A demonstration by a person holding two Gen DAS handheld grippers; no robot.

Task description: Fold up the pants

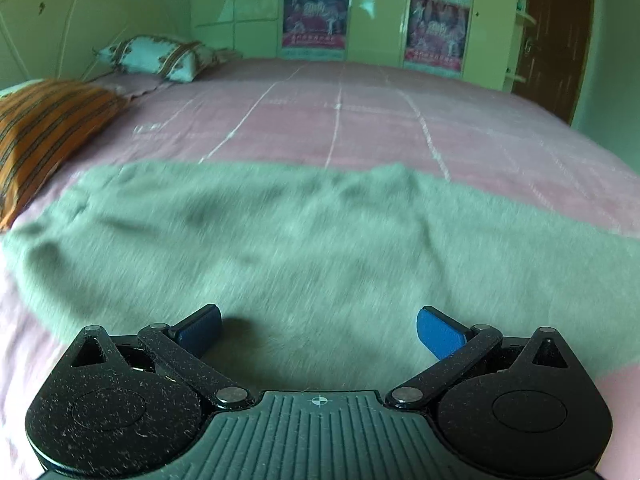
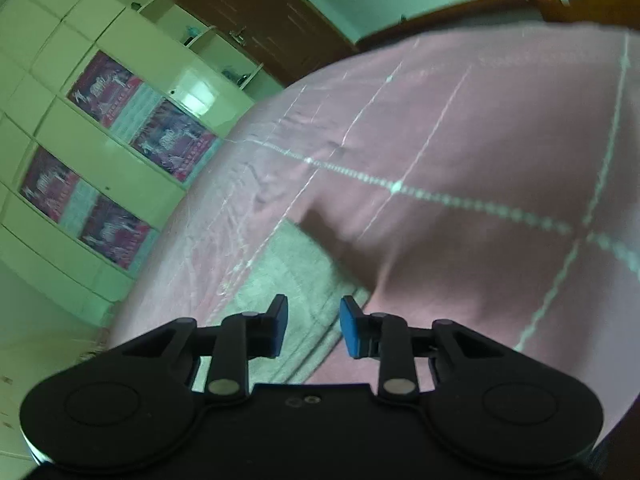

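The pants (image 1: 280, 248) were a grey-green, fuzzy cloth that lay flat on the bed (image 1: 360, 128), across the near part of the pink checked bedspread. In the left wrist view they stretched from the far left side to the right edge of the picture, and the picture was blurred there.

The left claw (image 1: 319, 330) was above the near part of the pants. Its two blue fingers (image 1: 438, 332) stood wide apart and nothing was between them. I could not tell if the fingers touched the cloth.

The right claw (image 2: 313, 326) was tilted to one side in its own view. Its fingers (image 2: 350, 328) were only partly open, with a narrow gap between them, and they held nothing. Just beyond them lay one end of the pants (image 2: 288, 280), with a banded edge, on the pink bedspread (image 2: 480, 140). A dark shadow fell on the bedspread just beside this end.

At the far left of the bed were an orange striped pillow (image 1: 48, 128) and, farther away, a light blue patterned pillow (image 1: 160, 56). Behind the bed stood a pale wardrobe (image 1: 248, 0) with pink posters (image 1: 316, 14) on its doors, and to the right of it a brown door (image 1: 556, 40).
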